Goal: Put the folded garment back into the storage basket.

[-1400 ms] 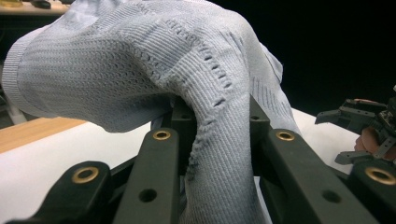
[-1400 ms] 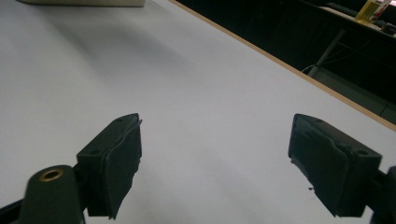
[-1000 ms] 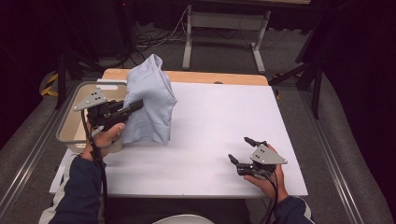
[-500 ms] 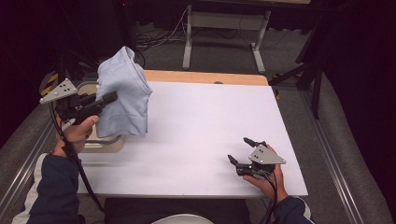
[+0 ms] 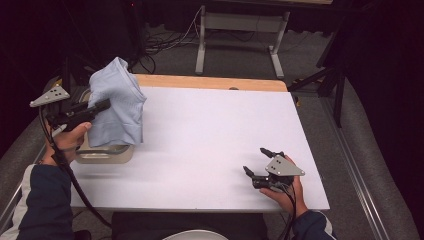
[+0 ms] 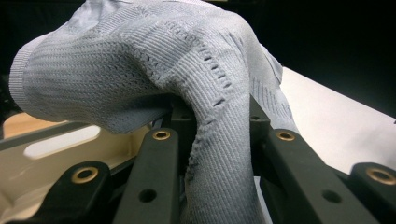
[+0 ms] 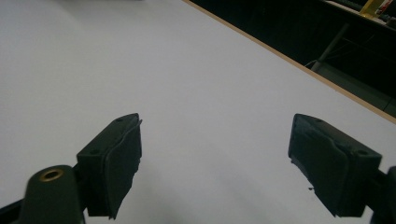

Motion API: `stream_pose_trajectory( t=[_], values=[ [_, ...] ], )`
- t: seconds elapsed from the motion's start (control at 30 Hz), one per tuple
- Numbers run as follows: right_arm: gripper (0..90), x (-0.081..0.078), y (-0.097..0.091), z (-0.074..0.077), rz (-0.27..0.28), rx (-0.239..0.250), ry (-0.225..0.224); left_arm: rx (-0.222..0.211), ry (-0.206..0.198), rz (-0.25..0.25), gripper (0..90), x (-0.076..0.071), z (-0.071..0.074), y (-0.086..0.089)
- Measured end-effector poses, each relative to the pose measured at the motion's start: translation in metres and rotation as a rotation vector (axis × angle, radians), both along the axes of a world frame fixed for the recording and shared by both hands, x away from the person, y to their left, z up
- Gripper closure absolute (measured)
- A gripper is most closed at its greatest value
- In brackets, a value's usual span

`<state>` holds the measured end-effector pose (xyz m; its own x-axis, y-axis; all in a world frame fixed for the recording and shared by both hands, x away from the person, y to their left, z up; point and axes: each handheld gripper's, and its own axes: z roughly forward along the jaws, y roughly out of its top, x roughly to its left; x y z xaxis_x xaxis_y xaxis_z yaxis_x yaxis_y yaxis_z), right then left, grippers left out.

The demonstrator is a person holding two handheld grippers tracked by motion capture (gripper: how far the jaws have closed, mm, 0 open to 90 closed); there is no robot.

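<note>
White table (image 5: 210, 145) spans the scene. Pale blue knit garment (image 5: 117, 107) hangs lifted over the beige tray (image 5: 102, 155) at the table's left edge — pinched in the left gripper (image 5: 102, 105). Right gripper (image 5: 257, 162) rests near the front right — jaws wide, nothing between.

The tray (image 5: 107, 154) sits at the table's (image 5: 210, 150) left edge. Above the tray hangs the cloth (image 5: 118, 107), caught in the left gripper (image 5: 102, 106), which is left of it. The right gripper (image 5: 256, 161) rests well right of the tray, near the table's front edge, its 2 jaws apart.
</note>
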<state>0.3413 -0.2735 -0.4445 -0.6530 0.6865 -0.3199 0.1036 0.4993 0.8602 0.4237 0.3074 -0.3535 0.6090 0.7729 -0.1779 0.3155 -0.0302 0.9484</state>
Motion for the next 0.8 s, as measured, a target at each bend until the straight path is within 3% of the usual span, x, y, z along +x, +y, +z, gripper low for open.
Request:
stream_pose_trajectory(
  t=[0.47,0.6,0.8],
  values=[
    [18.4,0.001,0.002,-0.002,0.001,-0.008,0.007,0.005,0.064,0.065,73.9,0.005,-0.009,0.034],
    [18.4,0.001,0.002,-0.002,0.003,-0.008,0.009,0.024,0.116,0.064,73.8,0.014,-0.016,0.039],
    [18.4,0.001,0.003,-0.002,0.004,-0.013,0.011,0.094,0.18,0.062,73.5,0.027,-0.029,0.035]
  ],
)
